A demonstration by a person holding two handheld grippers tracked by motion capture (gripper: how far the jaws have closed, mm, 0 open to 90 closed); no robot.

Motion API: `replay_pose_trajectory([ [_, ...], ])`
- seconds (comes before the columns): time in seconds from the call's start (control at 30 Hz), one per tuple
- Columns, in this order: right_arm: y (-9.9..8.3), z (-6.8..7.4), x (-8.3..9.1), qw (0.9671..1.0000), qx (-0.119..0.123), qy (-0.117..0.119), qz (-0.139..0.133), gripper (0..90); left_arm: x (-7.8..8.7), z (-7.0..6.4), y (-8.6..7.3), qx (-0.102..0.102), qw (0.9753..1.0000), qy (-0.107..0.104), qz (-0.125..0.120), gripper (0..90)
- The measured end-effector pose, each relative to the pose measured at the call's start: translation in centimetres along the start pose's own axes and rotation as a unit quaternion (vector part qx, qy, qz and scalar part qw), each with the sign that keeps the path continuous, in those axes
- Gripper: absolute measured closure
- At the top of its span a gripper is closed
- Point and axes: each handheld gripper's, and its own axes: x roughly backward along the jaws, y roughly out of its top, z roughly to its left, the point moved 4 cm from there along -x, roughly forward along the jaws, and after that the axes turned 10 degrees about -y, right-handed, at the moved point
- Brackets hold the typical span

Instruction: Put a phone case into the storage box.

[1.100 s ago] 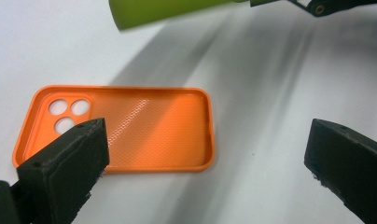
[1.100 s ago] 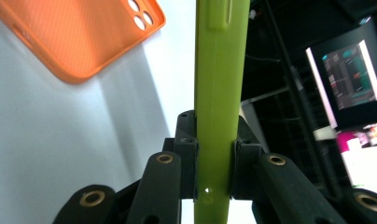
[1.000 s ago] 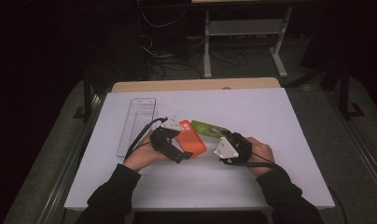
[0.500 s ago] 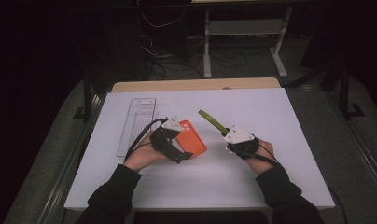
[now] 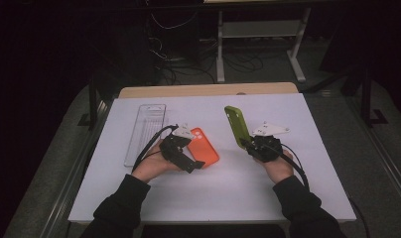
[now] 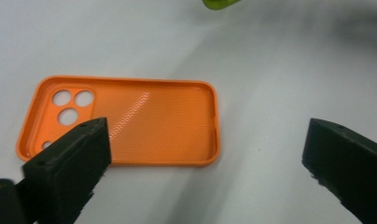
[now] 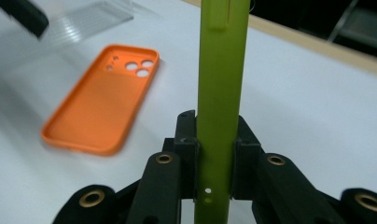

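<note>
A smooth white worktop (image 5: 298,163) carried a ribbed clear plastic tray (image 5: 145,131) and, near its middle, a rounded orange phone case (image 6: 130,121) lying hollow side up, its inside finely textured. The right tongs (image 7: 214,154) were clenched on the lower edge of a glossy green phone case (image 7: 221,70), held off the surface, while the left tongs (image 6: 205,158) stood wide apart, released, just over the orange case.

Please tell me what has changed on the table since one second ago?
The right gripper, shut on the green phone case, carried it right, away from the orange phone case, and stood it up. The left gripper is open. The orange case and clear tray stayed.
</note>
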Motion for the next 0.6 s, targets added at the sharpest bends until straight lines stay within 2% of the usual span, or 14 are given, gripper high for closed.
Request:
replay_pose_trajectory([
  [0.03,-0.05,-0.18,-0.04,0.9999,-0.013,0.001,0.004,75.5,-0.02,-0.01,0.03,0.003,1.0,0.003,-0.006,3.8],
  [0.1,-0.26,-0.51,-0.17,0.9992,-0.038,0.005,0.011,75.5,0.06,0.09,-0.02,0.002,1.0,0.003,-0.003,3.7],
  [0.13,-0.31,-0.58,-0.2,0.999,-0.042,0.003,0.011,75.5,0.06,0.12,-0.03,0.004,1.0,0.002,-0.003,3.4],
  [0.17,-0.4,-0.71,-0.25,0.999,-0.043,0.003,0.012,75.6,0.03,0.06,-0.02,0.011,0.9999,0.001,-0.007,3.0],
  [0.3,-0.46,-0.86,-0.21,0.9989,-0.045,0.0,0.01,75.6,0.11,0.22,0.05,0.013,0.9999,0.003,-0.01,0.9],
  [0.33,-0.42,-0.78,-0.16,0.999,-0.044,-0.002,0.009,75.6,-0.03,0.08,0.15,0.027,0.9994,-0.001,-0.023,0.3],
  [0.37,-0.36,-0.72,-0.14,0.9991,-0.043,-0.001,0.007,75.5,0.22,0.3,0.13,0.016,0.9998,0.001,-0.01,0.0],
  [0.4,-0.31,-0.65,-0.13,0.9988,-0.048,0.003,0.005,75.6,0.27,0.33,0.22,0.015,0.9998,0.002,-0.015,0.0],
  [0.43,-0.28,-0.55,-0.07,0.9987,-0.051,0.004,0.006,75.6,0.3,0.26,0.35,0.025,0.9994,0.002,-0.023,0.0],
  [0.47,-0.17,-0.38,0.01,0.9987,-0.05,0.004,0.004,75.6,0.41,0.39,0.4,0.019,0.9996,0.003,-0.021,0.0],
  [0.5,-0.15,-0.38,0.03,0.999,-0.045,0.005,0.002,75.6,0.37,0.24,0.5,0.029,0.9992,0.001,-0.029,0.0],
  [0.53,-0.1,-0.28,0.09,0.9989,-0.047,0.007,0.001,75.6,0.33,0.24,0.67,0.03,0.9988,0.001,-0.04,0.0],
  [0.6,0.04,-0.05,0.27,0.9986,-0.052,0.009,-0.001,75.6,0.4,0.26,0.79,0.037,0.9984,0.001,-0.044,0.0],
])
